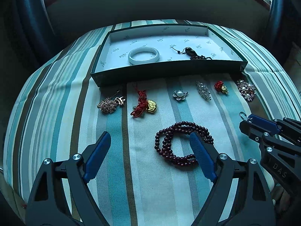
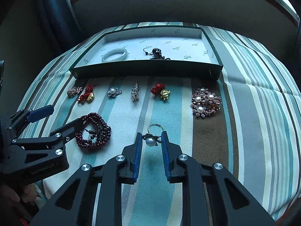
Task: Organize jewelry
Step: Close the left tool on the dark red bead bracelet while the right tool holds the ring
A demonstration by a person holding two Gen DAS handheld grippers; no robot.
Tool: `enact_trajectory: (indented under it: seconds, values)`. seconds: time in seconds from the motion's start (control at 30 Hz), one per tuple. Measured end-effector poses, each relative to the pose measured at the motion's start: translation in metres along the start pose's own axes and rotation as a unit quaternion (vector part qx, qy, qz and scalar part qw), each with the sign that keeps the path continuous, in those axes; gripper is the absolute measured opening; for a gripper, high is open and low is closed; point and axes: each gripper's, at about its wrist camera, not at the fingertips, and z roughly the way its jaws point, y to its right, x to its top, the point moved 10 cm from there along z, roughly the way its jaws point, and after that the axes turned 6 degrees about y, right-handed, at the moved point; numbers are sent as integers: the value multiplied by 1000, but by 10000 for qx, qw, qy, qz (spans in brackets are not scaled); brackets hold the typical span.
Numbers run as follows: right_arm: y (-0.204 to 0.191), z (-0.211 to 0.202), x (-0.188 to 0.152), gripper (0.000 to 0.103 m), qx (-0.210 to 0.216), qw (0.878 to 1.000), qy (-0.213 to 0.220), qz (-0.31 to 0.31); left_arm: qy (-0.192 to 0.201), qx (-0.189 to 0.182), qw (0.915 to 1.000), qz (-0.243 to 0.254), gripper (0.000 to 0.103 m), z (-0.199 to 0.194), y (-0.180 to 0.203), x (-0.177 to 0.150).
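Two grippers over the striped cloth right now! On the left of the right wrist view, the left gripper hangs with its blue pads spread wide apart, nothing between them, one finger lying over the dark red bead bracelet. Centre frame, the right gripper has its pads pressed in on the pearl ring, band pointing away, pearl toward the camera. Across the middle runs a row on the cloth: chain pendant, red cord gold charm, pearl flower brooch, crystal bar brooch, red cord gold figure, and far right the big pearl cluster brooch. Up top sits the green box, holding a white bangle at left and a dark pendant mid-tray.
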Motion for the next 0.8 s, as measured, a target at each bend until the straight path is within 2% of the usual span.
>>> enact_trajectory:
  seconds: [0.13, 0.2, 0.33, 0.63, 0.7, 0.77, 0.8]
  values:
    - [6, -3, 3, 21, 36, 9999, 71, 85, -10, -133, 9999, 30, 86, 0, 13, 4]
    - [9, -3, 4, 21, 50, 9998, 96, 136, 0, -200, 9998, 40, 91, 0, 19, 6]
    - [12, -2, 3, 21, 90, 9997, 85, 217, -43, -305, 9995, 54, 91, 6, 29, 8]
    - [11, 0, 2, 21, 158, 9995, 63, 263, -410, -307, 9987, 18, 91, 24, 29, -11]
    - [11, 1, 1, 21, 158, 9995, 58, 267, -482, -327, 9983, 0, 78, 25, 27, -14]
    - [11, 1, 1, 21, 158, 9995, 57, 261, -444, -372, 9983, 21, 73, 24, 26, -15]
    - [12, 1, 1, 21, 157, 9995, 62, 264, -422, -405, 9983, 62, 68, 23, 27, -15]
